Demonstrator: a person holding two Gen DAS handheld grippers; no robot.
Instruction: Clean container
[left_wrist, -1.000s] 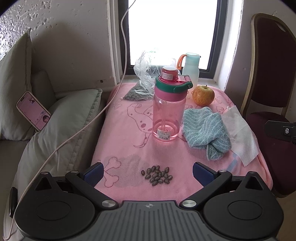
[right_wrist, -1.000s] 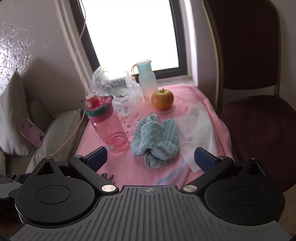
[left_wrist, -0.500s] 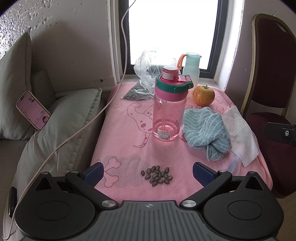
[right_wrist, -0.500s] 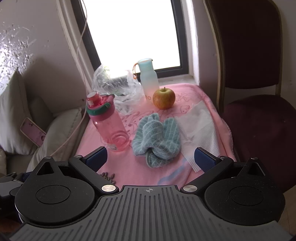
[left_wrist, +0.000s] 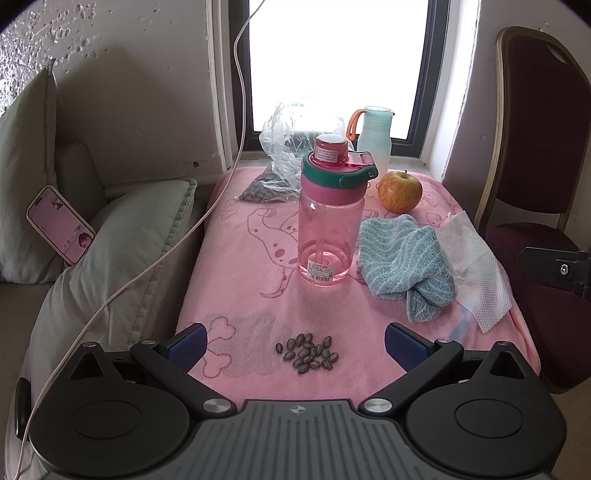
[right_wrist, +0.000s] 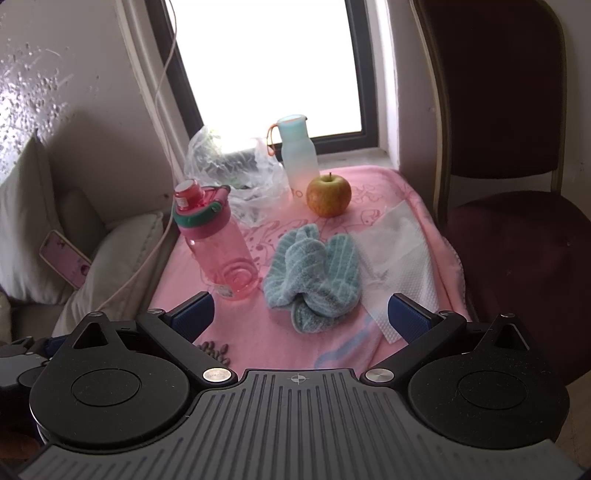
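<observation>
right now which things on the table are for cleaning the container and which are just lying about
For the job: pink bottle, blue cloth, paper towel, left gripper, right gripper, both open.

Lying about: apple, pale bottle, plastic bag, seeds, phone.

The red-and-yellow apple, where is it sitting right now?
The red-and-yellow apple sits at the far end of the pink cloth-covered table, just in front of the pale blue bottle and behind the crumpled blue towel.
</observation>
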